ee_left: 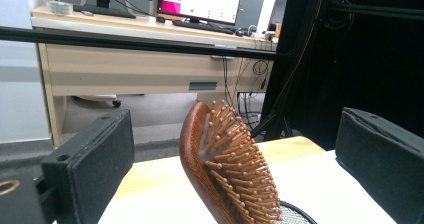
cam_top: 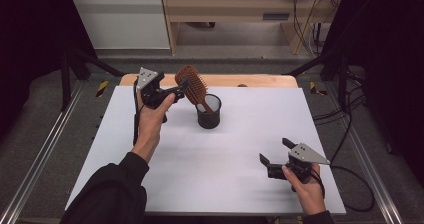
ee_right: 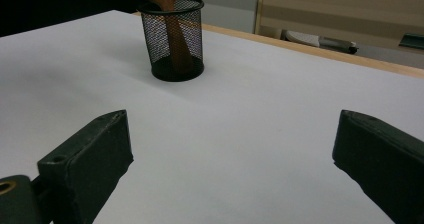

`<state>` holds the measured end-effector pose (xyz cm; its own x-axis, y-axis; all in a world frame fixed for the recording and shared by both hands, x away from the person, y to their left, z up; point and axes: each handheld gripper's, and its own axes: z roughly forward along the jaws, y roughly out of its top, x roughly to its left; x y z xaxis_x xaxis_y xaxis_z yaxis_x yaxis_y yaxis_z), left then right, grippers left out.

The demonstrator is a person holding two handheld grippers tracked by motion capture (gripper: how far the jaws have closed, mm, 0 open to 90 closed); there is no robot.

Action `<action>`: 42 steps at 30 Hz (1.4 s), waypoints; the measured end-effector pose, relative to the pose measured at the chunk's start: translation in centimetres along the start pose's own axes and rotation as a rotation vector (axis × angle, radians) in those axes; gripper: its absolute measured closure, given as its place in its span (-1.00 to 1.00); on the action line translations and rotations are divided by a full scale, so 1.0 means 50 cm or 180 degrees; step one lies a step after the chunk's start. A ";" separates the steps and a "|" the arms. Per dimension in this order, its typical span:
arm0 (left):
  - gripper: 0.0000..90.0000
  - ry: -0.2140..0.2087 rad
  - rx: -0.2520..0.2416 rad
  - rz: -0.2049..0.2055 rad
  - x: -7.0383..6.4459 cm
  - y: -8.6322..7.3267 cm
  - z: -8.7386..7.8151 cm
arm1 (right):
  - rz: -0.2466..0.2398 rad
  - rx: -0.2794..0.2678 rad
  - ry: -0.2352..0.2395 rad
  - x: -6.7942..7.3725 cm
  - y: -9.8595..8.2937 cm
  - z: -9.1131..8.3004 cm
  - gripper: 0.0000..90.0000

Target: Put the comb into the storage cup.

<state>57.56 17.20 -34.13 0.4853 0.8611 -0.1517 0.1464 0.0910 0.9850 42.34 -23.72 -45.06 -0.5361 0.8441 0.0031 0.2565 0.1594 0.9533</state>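
A brown wooden hairbrush [cam_top: 193,85] stands handle-down in a black mesh cup [cam_top: 209,115] at the back middle of the white table top [cam_top: 220,179], its head leaning left. My left gripper [cam_top: 182,87] is open at the brush head. In the left gripper view the bristled brush head [ee_left: 220,169] rises between the wide-apart jaws, touching neither, with the cup's rim [ee_left: 297,215] just below. My right gripper [cam_top: 275,151] rests open near the front right, holding nothing. The right gripper view shows the cup [ee_right: 196,31] with the brush handle [ee_right: 175,41] inside, well beyond my right gripper [ee_right: 230,129].
A wooden strip [cam_top: 260,80] edges the table's far side. Metal rails [cam_top: 45,149] run along both sides, and cables [cam_top: 350,134] lie on the floor at the right. Beyond the table stands a desk [ee_left: 150,64] with monitors.
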 end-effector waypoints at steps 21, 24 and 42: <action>-0.95 0.0037 -0.0117 0.0050 0.026 0.022 -0.068 | -0.0018 -0.0005 0.0006 0.002 0.000 0.001 -0.96; -0.95 0.0049 -0.0112 0.0063 0.032 0.024 -0.079 | -0.0013 -0.0008 0.0007 0.002 0.001 0.001 -0.96; -0.96 0.0179 -0.0183 0.0176 0.069 0.059 -0.174 | 0.0000 -0.0025 0.0061 0.004 0.002 0.001 -0.95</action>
<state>52.18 24.81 -31.04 0.4418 0.8922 -0.0937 0.0703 0.0697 0.9951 42.29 -23.49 -44.97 -0.5515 0.8341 0.0089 0.2503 0.1553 0.9556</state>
